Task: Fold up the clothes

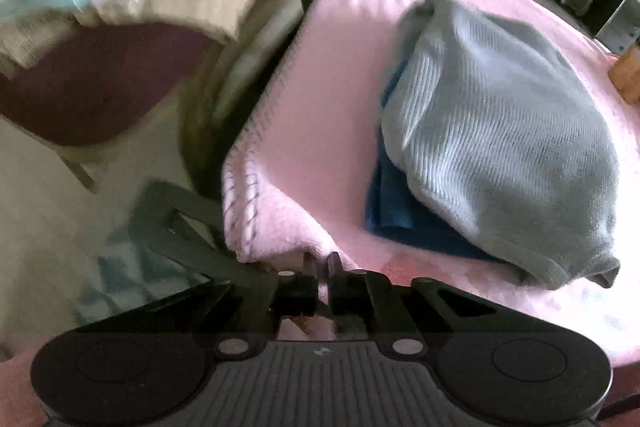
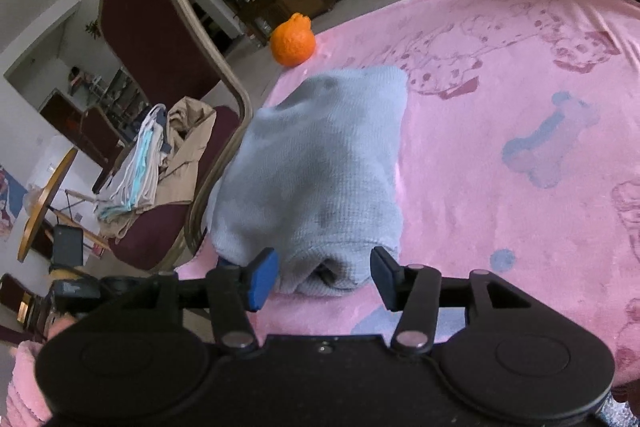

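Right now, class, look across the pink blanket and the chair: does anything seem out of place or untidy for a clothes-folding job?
Two things stand out. An orange sits at the far edge of the pink blanket, beyond the folded grey sweater; it is fruit on a folding surface and might roll off. On the chair, a pile of clothes lies rumpled, not folded.

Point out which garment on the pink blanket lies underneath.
The dark blue garment: it lies flat under the grey knit sweater, only its edge showing.
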Tool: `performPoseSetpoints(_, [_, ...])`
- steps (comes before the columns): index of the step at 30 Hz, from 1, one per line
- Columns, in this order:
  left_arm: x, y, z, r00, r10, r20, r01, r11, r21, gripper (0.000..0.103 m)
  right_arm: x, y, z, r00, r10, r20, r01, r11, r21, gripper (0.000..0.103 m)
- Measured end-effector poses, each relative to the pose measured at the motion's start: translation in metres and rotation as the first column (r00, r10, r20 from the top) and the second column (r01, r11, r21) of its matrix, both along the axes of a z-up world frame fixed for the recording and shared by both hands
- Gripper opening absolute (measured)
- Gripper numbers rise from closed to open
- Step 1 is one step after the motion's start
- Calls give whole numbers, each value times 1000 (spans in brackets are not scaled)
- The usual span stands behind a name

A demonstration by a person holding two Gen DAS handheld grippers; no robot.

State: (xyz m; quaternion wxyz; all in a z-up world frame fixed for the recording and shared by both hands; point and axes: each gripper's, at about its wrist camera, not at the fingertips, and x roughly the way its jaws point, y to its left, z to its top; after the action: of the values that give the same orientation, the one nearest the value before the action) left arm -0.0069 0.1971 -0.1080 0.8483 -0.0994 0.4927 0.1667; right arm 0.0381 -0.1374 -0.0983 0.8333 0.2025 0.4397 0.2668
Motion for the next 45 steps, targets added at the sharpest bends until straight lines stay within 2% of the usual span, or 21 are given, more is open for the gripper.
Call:
performPoseSetpoints(2, [-14,-1,21,999,30,29,-31,999,23,6,-1,-6,2,1000,-16,6,16,1000,3,50])
performPoseSetpoints(4, [-18,0,32,998,57,-12,-56,997,44,9,-1,-9,3,1000,-24,11,24,1000,5,51])
performPoseSetpoints(6, [-16,1,35,988,123,-93,-99,969,226,19,1,-10,2,1000,-23,4,23,1000,13,54])
performPoseSetpoints(8, [-18,2,38,981,166,-97,-126,935,333,26,2,-10,0,1000,-18,-7,18,1000,19,57])
performPoseSetpoints(9, [-19,4,40,981,172,-89,-131,928,349,26,2,-10,1,1000,-14,-5,15,1000,21,58])
performPoseSetpoints(12, [-18,5,45,994,109,-29,-99,965,243,26,1,-10,5,1000,-25,14,25,1000,19,61])
performPoseSetpoints(14, [-11,-6,46,999,16,33,-21,987,162,26,3,-10,7,999,-45,26,44,999,16,58])
performPoseSetpoints(15, [-7,-12,46,997,-30,67,22,992,124,25,5,-9,9,998,-56,36,56,998,6,42])
performPoseSetpoints(17, [7,-33,48,980,-137,143,120,985,125,26,13,-2,12,997,-57,58,58,998,-23,23])
performPoseSetpoints(20, [37,-61,44,945,-275,180,231,945,229,27,28,14,15,996,-44,77,48,998,-51,24])
performPoseSetpoints(22, [64,-70,26,952,-283,117,238,925,296,20,38,27,10,996,-35,77,41,997,-69,24])
performPoseSetpoints(23, [76,-68,14,964,-255,71,221,924,310,16,44,34,7,997,-31,76,38,996,-84,24])
performPoseSetpoints(26, [91,-50,-12,984,-176,-6,169,935,313,17,52,51,0,994,-23,110,41,986,-161,24])
performPoseSetpoints(27, [89,-48,-16,986,-166,-14,162,933,322,17,55,57,-4,992,-15,122,40,979,-202,24])
performPoseSetpoints(29, [87,-44,-20,987,-161,-21,159,930,333,17,61,68,-18,996,35,77,-12,960,-281,31])
performPoseSetpoints(32, [83,-36,-12,986,-168,4,159,941,299,17,64,68,-30,999,25,20,-18,960,-278,33])
performPoseSetpoints(35, [69,-27,9,982,-174,74,154,963,219,18,65,50,-8,999,-8,-52,-2,980,-198,33])
performPoseSetpoints(37, [53,-20,32,969,-192,158,173,977,128,18,56,35,27,999,12,-30,-16,986,-164,33])
performPoseSetpoints(39, [53,-19,50,952,-207,226,189,977,99,20,49,23,66,998,44,43,-36,983,-181,46])
performPoseSetpoints(41, [55,-17,68,932,-219,290,206,976,75,23,44,15,105,989,76,128,-47,974,-221,51])
performPoseSetpoints(45, [103,-21,63,929,-265,257,247,964,100,22,67,29,143,954,132,269,-38,944,-327,50])
